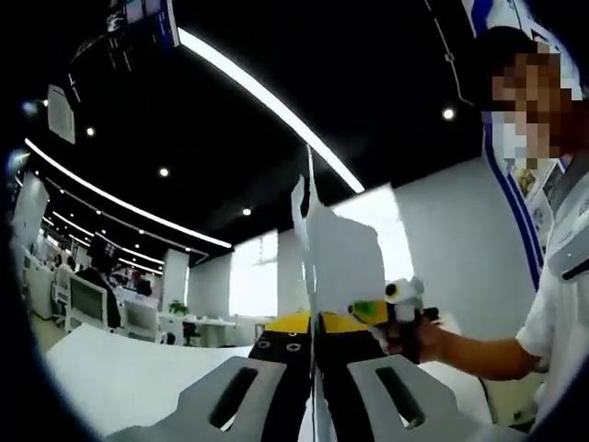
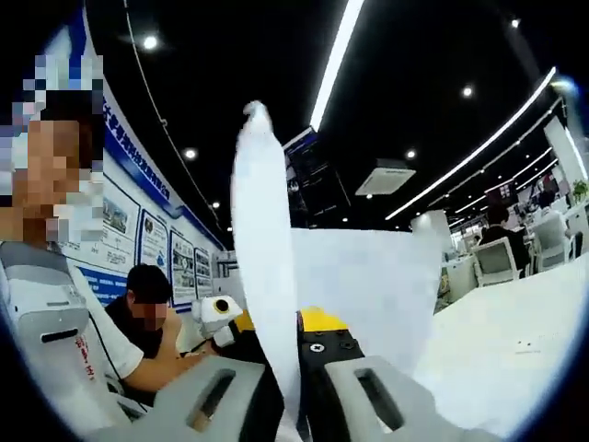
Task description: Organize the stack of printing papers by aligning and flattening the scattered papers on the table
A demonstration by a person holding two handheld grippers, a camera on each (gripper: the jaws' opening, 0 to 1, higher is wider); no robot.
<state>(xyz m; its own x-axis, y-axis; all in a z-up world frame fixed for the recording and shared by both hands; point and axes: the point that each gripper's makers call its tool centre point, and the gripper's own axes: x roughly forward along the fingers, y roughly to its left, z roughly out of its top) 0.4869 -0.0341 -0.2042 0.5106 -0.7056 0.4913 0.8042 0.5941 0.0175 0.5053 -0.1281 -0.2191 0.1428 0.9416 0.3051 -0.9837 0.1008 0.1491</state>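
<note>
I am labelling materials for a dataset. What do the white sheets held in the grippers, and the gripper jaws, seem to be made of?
The sheets look like thin matte paper: they stand on edge and bend, and light shows through them in the left gripper view. The jaws look like grey moulded plastic, dull, with slot cut-outs; the left gripper and right gripper both clamp the sheets.

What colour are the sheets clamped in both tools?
White paper sheets, clearest in the right gripper view.

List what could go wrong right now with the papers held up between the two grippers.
1. The left gripper and right gripper each pinch the upright papers at an edge only; sheets may slide out and scatter on the table.
2. The sheet edges look uneven, so tapping them down could crease corners.
3. Pulling the grippers apart might tear sheets.
</note>
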